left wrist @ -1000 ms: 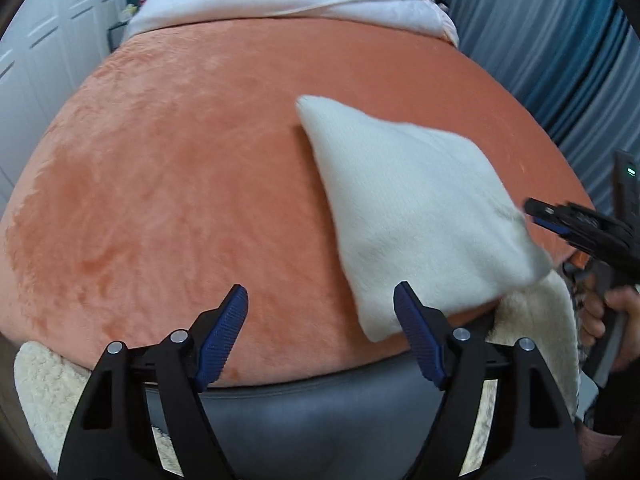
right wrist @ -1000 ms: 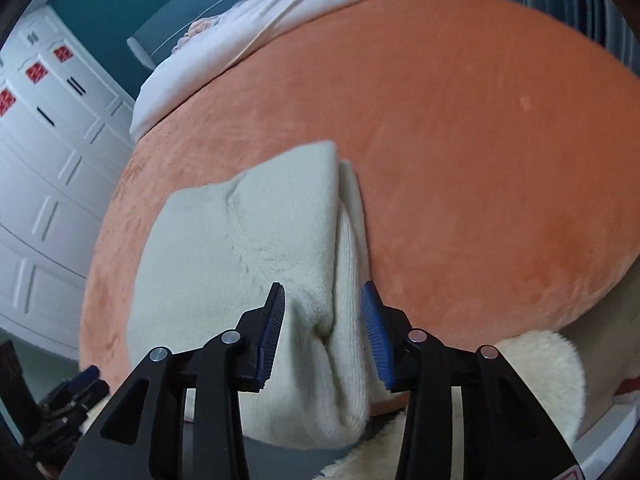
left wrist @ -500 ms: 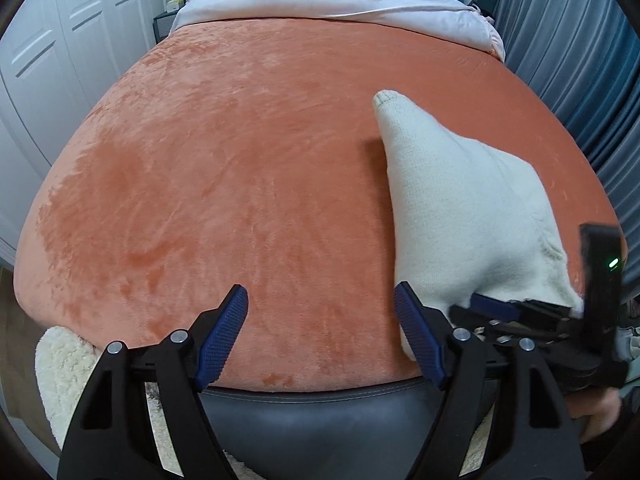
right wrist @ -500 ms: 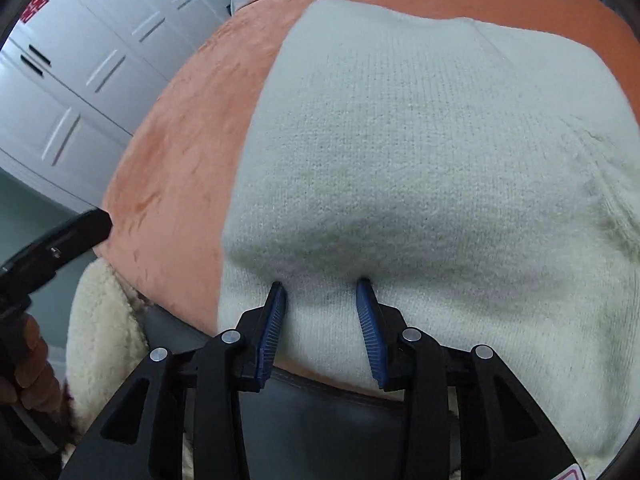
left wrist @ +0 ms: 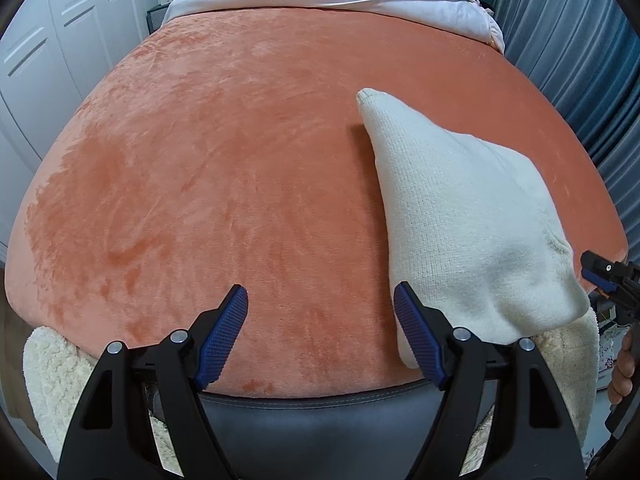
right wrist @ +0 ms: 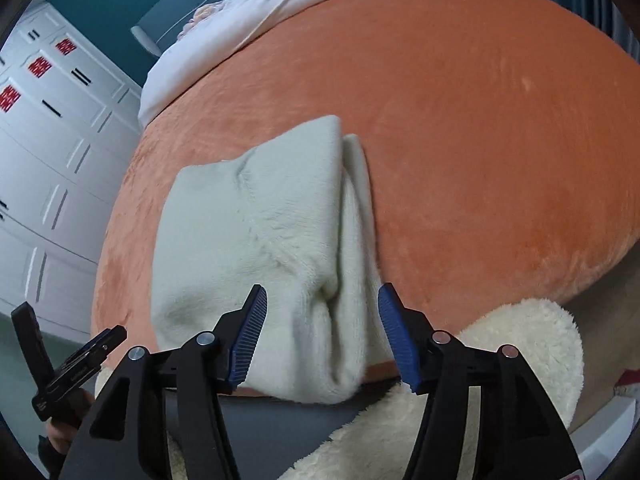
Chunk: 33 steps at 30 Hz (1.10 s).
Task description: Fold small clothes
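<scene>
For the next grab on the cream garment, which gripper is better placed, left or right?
Right, probably. The right gripper points straight at the cream garment's bunched near edge, which lies between its opening jaws without touching the pads. The left gripper is open over bare orange blanket, with the garment off beside it.

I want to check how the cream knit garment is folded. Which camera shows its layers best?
The right wrist view: the cream knit garment fills its middle, and the overlapping layers and the fold's edge show. The left wrist view shows the same garment off to one side, as a smooth top face with its layers hidden.
</scene>
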Motion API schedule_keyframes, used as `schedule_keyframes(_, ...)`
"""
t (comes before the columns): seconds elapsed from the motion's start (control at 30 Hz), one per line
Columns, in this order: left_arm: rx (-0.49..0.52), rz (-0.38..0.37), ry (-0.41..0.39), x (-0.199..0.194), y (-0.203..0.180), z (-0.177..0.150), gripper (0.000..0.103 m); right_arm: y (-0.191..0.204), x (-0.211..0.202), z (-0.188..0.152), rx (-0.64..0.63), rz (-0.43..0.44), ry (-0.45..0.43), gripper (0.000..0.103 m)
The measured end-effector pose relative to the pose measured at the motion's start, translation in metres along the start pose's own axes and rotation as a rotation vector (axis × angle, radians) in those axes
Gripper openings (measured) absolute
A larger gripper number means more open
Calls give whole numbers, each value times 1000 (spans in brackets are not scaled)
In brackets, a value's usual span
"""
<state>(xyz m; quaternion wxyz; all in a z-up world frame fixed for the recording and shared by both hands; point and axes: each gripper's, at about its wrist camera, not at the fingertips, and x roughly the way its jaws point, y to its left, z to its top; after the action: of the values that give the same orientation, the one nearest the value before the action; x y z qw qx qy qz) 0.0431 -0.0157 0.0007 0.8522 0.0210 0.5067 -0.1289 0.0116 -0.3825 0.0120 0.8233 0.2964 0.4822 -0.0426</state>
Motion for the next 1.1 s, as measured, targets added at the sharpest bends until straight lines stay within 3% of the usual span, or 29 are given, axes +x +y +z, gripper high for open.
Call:
schedule_keyframes(0.23,24,21,-3,-1,-8,0,74,-1,36,-16,41,46,73,62)
schedule_keyframes(0.37,31,31,-3,0,-10,0,74,6,51,-14,29,26,78,63)
schedule_keyframes(0.4,31,33,-2,0,-11,0,74,12,53,-13,25,24,76,61)
schedule_keyframes(0.43,30,32,-2,0,-11,0,74,16,51,-10,11,21,62,51)
schedule_keyframes(0.47,29,32,-2,0,-11,0,74,22,47,-8,-16,9,45,30)
schedule_keyframes(0.5,29,30,-3,0,-10,0,74,29,43,-4,-53,3,31,23)
schedule_keyframes(0.67,28,-10,-73,-19,-20,15,74,68,-24,16,-177,169,-152,19)
schedule_keyframes(0.73,28,-39,-102,-26,-27,23,79,73,-42,19,-199,199,-206,19)
schedule_keyframes(0.83,34,-69,-78,-13,-41,32,81,48,-7,16,-188,72,-148,21)
schedule_keyframes(0.9,43,-68,-50,2,-49,32,81,9,55,8,-128,-40,35,23)
schedule_keyframes(0.93,47,-64,-35,9,-52,31,81,-11,72,1,-50,-21,81,25)
schedule_keyframes(1.0,68,-42,-7,21,-59,27,81,-20,53,0,29,68,31,26)
schedule_keyframes(1.1,72,-27,15,31,-59,21,81,8,13,4,-65,-45,-84,30)
